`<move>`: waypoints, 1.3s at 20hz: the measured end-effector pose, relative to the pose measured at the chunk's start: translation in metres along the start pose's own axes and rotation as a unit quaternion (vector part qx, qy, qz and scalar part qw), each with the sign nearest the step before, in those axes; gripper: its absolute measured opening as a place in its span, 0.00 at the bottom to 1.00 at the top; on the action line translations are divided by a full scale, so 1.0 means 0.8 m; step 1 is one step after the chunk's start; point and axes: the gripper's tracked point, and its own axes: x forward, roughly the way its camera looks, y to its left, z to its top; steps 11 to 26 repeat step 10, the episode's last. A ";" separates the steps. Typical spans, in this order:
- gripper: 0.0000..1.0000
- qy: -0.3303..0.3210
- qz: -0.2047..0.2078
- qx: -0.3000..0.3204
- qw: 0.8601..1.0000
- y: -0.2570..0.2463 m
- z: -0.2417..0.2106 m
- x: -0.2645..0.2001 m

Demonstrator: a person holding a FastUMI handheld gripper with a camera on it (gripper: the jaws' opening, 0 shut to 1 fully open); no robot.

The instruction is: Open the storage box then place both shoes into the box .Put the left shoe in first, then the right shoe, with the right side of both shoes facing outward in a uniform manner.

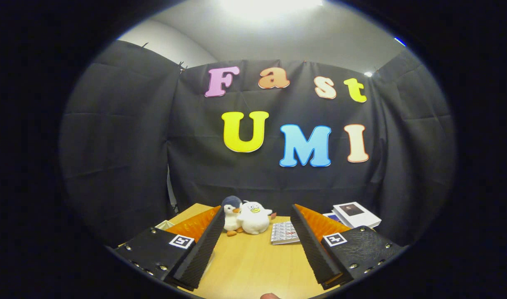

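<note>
Nearest to me, a fingertip (270, 295) pokes in at the very bottom, just behind the tool (255, 226). My tool stands wide, its two fingers (203, 249) spread well apart with nothing between them but bare wooden desk (249, 265).

Just ahead, between the fingertips and slightly toward the right finger, I see a small patterned booklet (284, 232) lying flat on the desk. Beside it, toward the left finger, two plush toys sit touching each other: a penguin with a dark cap (231, 216) and a white round bird (254, 217), both upright near the desk's far edge.

Past the right finger, a white box (356, 214) rests at the far right corner of the desk, lid shut as far as I can tell, with something blue and flat (331, 216) tucked just beside it. Behind the left finger I glimpse a pale corner of some object (164, 224); I cannot tell what it is. I cannot make out the shoes or the storage box from here.
</note>
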 end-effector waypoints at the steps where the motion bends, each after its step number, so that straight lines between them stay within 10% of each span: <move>1: 0.98 -0.009 -0.008 -0.005 1.000 -0.012 0.003 -0.006; 26: 0.97 -0.043 -0.059 0.005 0.997 -0.092 0.011 -0.036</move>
